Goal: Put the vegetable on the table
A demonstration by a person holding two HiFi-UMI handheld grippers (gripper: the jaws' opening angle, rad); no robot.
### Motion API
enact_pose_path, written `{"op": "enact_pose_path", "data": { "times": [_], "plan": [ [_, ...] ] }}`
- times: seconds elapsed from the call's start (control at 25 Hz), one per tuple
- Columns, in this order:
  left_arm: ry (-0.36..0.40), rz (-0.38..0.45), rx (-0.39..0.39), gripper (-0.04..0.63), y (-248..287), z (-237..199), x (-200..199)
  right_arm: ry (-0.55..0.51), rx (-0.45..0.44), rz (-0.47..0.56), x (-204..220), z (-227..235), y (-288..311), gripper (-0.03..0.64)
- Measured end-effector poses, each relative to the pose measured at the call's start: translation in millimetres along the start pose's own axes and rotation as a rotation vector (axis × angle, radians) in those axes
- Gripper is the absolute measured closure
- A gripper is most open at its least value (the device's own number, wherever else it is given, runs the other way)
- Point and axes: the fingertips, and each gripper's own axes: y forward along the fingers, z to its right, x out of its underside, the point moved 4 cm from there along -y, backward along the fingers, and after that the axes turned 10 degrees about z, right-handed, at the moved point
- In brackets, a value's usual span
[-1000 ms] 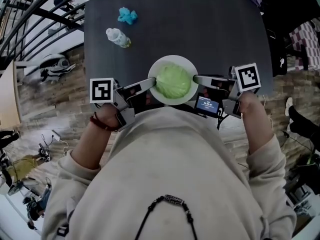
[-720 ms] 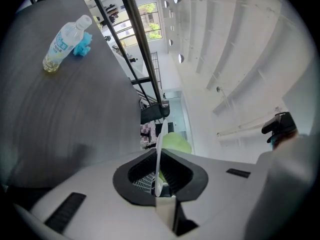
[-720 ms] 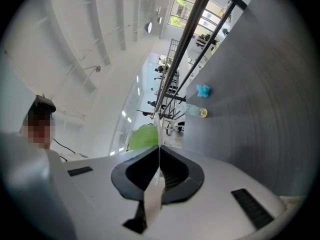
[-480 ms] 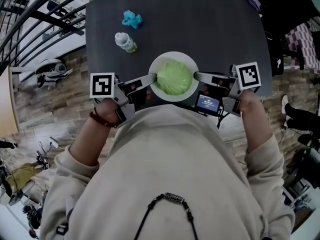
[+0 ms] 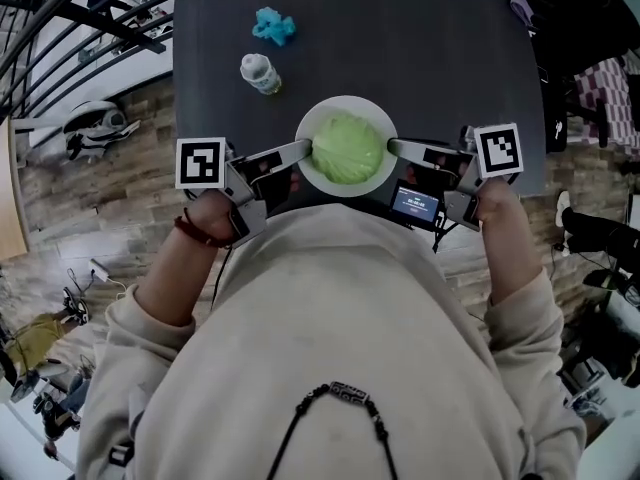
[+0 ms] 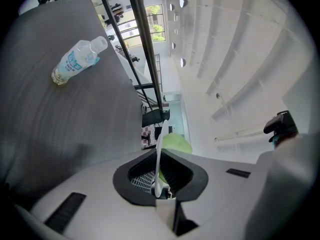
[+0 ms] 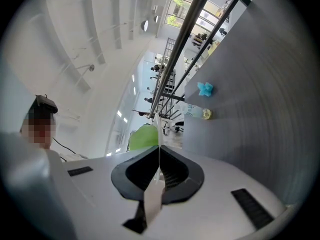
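Observation:
A pale green cabbage (image 5: 347, 148) lies on a white plate (image 5: 345, 101) held over the near part of the dark table (image 5: 420, 38). My left gripper (image 5: 303, 151) is shut on the plate's left rim, and my right gripper (image 5: 393, 148) is shut on its right rim. In the left gripper view the plate (image 6: 161, 149) shows edge-on, clamped in the left gripper (image 6: 159, 186), with the cabbage (image 6: 177, 143) behind it. In the right gripper view the plate (image 7: 159, 146) runs into the right gripper (image 7: 159, 176), with the cabbage (image 7: 142, 137) to its left.
A clear plastic bottle (image 5: 260, 73) lies on its side on the table left of the plate, and a small blue object (image 5: 274, 26) sits beyond it. Black railings and a wood floor (image 5: 90, 208) lie off the table's left edge. Chequered cloth (image 5: 605, 83) is at the right.
Both grippers have carried the plate with the cabbage a little farther over the table, closer to the bottle. Both grips have stayed as they were.

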Motion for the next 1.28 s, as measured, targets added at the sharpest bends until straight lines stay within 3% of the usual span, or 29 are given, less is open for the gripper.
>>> {"op": "enact_pose_path", "data": {
  "times": [0.8, 1.28],
  "plan": [
    [-0.003, 0.145, -0.017, 0.571, -1, 3, 1, -0.031, -0.036, -0.09, -22, 4, 8, 0.592],
    [-0.007, 0.144, -0.045, 0.572, 4, -5, 3, 0.002, -0.036, -0.106, -22, 17, 6, 0.592]
  ]
}}
